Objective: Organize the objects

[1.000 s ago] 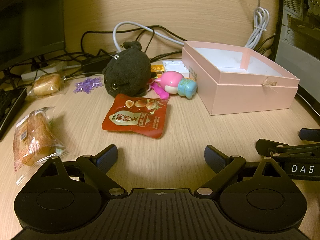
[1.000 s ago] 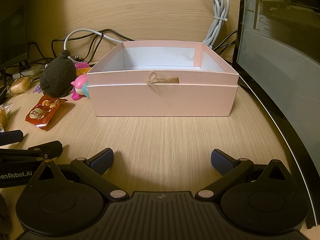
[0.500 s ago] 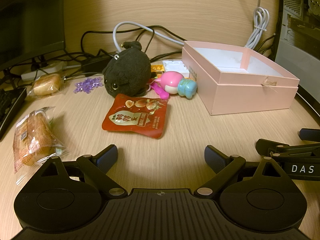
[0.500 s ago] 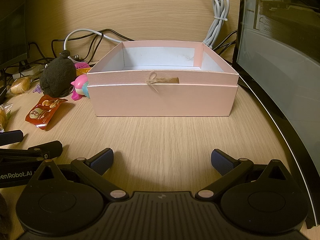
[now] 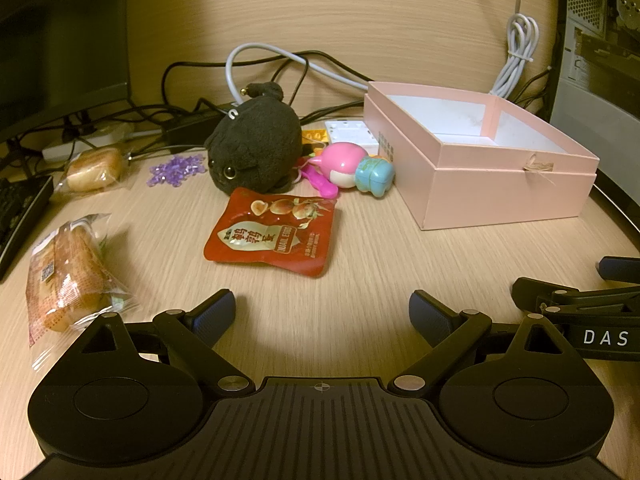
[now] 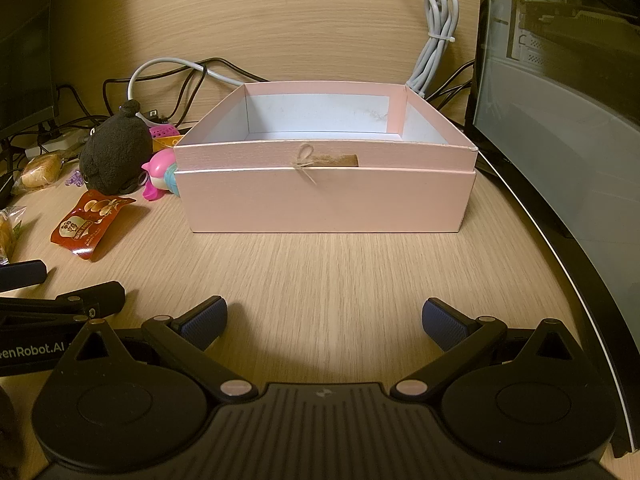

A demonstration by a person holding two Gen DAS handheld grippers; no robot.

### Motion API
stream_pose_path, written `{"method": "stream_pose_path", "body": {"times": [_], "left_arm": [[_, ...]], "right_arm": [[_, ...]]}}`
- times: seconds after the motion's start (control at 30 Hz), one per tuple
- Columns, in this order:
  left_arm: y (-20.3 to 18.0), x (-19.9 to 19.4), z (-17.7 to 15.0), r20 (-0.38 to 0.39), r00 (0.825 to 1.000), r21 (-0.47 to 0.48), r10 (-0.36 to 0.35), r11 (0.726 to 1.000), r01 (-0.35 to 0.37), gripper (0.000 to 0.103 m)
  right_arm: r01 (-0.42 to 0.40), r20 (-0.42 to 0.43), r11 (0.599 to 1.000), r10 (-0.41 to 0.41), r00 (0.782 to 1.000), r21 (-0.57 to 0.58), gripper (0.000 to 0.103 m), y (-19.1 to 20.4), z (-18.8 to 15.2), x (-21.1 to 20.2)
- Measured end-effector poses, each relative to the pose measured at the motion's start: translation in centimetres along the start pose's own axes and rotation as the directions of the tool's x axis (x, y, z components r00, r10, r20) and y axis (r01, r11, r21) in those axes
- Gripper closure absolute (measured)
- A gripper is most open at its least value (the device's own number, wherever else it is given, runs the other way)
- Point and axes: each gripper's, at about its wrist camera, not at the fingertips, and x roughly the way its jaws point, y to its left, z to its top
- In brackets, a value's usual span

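Observation:
An open pink box [image 5: 500, 190] [image 6: 324, 204] stands on the wooden desk, its inside bare. Left of it lie a red snack pouch [image 5: 272, 232] [image 6: 90, 224], a dark plush toy [image 5: 256, 144] [image 6: 116, 152], a pink and blue toy [image 5: 352, 166] [image 6: 160, 170], purple beads [image 5: 176, 168] and two wrapped breads [image 5: 64, 276] [image 5: 94, 168]. My left gripper [image 5: 322, 312] is open, low over the desk in front of the pouch. My right gripper [image 6: 324, 322] is open in front of the box, with nothing between its fingers.
A monitor [image 5: 60, 40] and keyboard edge [image 5: 16, 216] stand at the left, a computer case [image 6: 560, 100] at the right. Cables [image 5: 280, 64] and a power strip [image 5: 80, 146] run along the back wall. A small white item [image 5: 350, 130] lies behind the pink toy.

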Motion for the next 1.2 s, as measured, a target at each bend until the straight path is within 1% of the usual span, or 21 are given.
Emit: {"method": "stream_pose_path", "body": {"times": [0.8, 0.9, 0.97, 1.0, 1.03, 1.1, 1.13, 1.17, 1.2], "left_arm": [[0.0, 0.0, 0.0, 0.001, 1.0, 0.001, -0.004, 1.0, 0.004, 0.006], [0.2, -0.2, 0.0, 0.004, 1.0, -0.001, -0.017, 1.0, 0.017, 0.009], [0.9, -0.6, 0.4, -0.013, 0.999, -0.009, -0.037, 0.999, 0.037, 0.014], [1.2, -0.9, 0.6, -0.013, 0.999, -0.016, -0.036, 0.999, 0.036, 0.015], [1.5, -1.5, 0.6, -0.008, 1.0, -0.02, -0.019, 1.0, 0.018, 0.016], [3.2, -3.7, 1.4, 0.042, 0.997, -0.057, 0.072, 0.996, -0.069, 0.016], [4.1, -4.7, 1.8, 0.076, 0.989, -0.089, 0.124, 0.989, -0.117, 0.016], [5.5, -5.6, 2.2, 0.109, 0.976, -0.134, 0.19, 0.975, -0.175, 0.016], [6.6, -6.0, 2.5, 0.12, 0.962, -0.175, 0.243, 0.96, -0.221, 0.016]], "right_arm": [[-0.001, 0.0, 1.0, 0.001, 1.0, 0.0, 0.0, 0.3, -0.1, 0.0], [-0.012, -0.01, 1.0, 0.012, 1.0, -0.006, 0.0, 0.2, -0.1, 0.2], [-0.023, -0.04, 1.0, 0.023, 0.999, -0.01, 0.0, 0.1, 0.4, 0.2], [-0.025, -0.048, 1.0, 0.025, 0.999, -0.01, 0.0, 0.1, 0.5, 0.2], [-0.026, -0.06, 1.0, 0.025, 0.998, -0.011, 0.0, 0.0, 0.7, 0.3], [-0.015, -0.073, 1.0, 0.015, 0.997, -0.004, 0.0, 0.1, 0.6, 0.1], [-0.01, -0.076, 1.0, 0.01, 0.997, -0.002, 0.0, 0.2, 0.5, 0.1], [-0.007, -0.079, 1.0, 0.007, 0.997, 0.001, 0.0, 0.2, 0.6, 0.0], [-0.002, -0.082, 1.0, 0.003, 0.997, 0.005, 0.0, 0.3, 0.6, 0.0]]}}
